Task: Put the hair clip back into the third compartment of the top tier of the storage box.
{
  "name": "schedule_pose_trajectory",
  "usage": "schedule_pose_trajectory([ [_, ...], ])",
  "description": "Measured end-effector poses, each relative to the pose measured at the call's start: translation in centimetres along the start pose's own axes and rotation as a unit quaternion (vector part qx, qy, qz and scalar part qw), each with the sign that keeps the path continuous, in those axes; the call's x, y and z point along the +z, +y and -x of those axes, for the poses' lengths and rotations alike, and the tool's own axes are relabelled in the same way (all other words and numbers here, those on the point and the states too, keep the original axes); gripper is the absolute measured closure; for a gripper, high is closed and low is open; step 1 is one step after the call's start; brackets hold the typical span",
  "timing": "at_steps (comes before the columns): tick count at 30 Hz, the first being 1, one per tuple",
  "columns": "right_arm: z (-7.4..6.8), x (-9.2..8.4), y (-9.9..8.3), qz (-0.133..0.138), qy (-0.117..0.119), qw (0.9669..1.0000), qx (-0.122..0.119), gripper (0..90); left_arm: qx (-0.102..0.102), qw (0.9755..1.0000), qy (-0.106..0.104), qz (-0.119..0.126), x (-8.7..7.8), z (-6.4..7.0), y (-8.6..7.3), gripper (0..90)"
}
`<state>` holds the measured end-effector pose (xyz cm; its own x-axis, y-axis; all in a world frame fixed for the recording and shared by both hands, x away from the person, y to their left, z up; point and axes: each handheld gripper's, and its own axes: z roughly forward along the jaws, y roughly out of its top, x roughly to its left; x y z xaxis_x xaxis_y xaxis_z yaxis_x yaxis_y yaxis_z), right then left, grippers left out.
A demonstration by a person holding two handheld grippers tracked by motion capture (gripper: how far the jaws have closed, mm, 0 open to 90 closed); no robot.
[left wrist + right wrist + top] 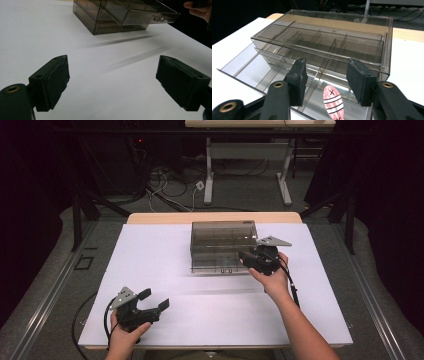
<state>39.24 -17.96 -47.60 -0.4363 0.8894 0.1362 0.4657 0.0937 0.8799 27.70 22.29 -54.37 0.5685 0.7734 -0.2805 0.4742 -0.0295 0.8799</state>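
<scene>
Right gripper (325,75) stands part open, nothing clamped; directly beneath its jaws a pink striped oval token (333,102) lies in the pulled-out lower drawer (252,67) of the smoky drawer box (367,27). Risk: the shallow, far-extended drawer could tip or slide if nudged. Left gripper (112,82), wide open, idles well away. No legible writing; cross marks only.

Both tools (154,301) (248,256) open, apart

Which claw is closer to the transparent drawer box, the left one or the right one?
The right claw. It is at the front right corner of the drawer box, over its open bottom drawer. The left claw is far from it, near the table's front left edge.
</scene>
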Motion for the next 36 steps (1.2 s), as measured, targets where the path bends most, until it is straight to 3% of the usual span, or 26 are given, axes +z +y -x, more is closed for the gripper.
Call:
schedule_pose_trajectory([
  [5,-0.5,-0.3,0.4,0.01,0.014,0.9997,-0.017,47.9,0.0,1.0,0.003,0.0,-0.2,0.1,-0.1,11.3],
  [9,-1.2,-0.4,0.6,0.027,0.041,0.9982,-0.035,47.5,0.001,1.0,0.003,0.0,-0.2,0.0,-0.1,11.3],
  [17,-2.6,0.0,1.1,0.008,0.051,0.9967,-0.062,41.5,0.0,1.0,0.004,0.0,-0.2,0.0,-0.1,11.3],
  [20,-3.3,0.1,1.1,0.001,0.044,0.9953,-0.087,40.4,0.001,1.0,0.004,0.0,-0.2,0.0,-0.1,11.3],
  [23,-3.8,0.2,1.1,-0.004,0.053,0.9953,-0.081,38.8,0.0,1.0,0.004,0.001,-0.3,0.0,-0.1,11.3],
  [31,-5.7,-0.5,0.7,0.032,0.069,0.9879,-0.135,39.6,0.002,1.0,0.003,0.004,-0.6,0.1,-0.1,11.3],
  [36,-6.2,-0.8,0.4,0.022,0.077,0.9861,-0.145,41.3,0.004,1.0,0.003,0.008,-0.7,0.1,0.0,11.3],
])
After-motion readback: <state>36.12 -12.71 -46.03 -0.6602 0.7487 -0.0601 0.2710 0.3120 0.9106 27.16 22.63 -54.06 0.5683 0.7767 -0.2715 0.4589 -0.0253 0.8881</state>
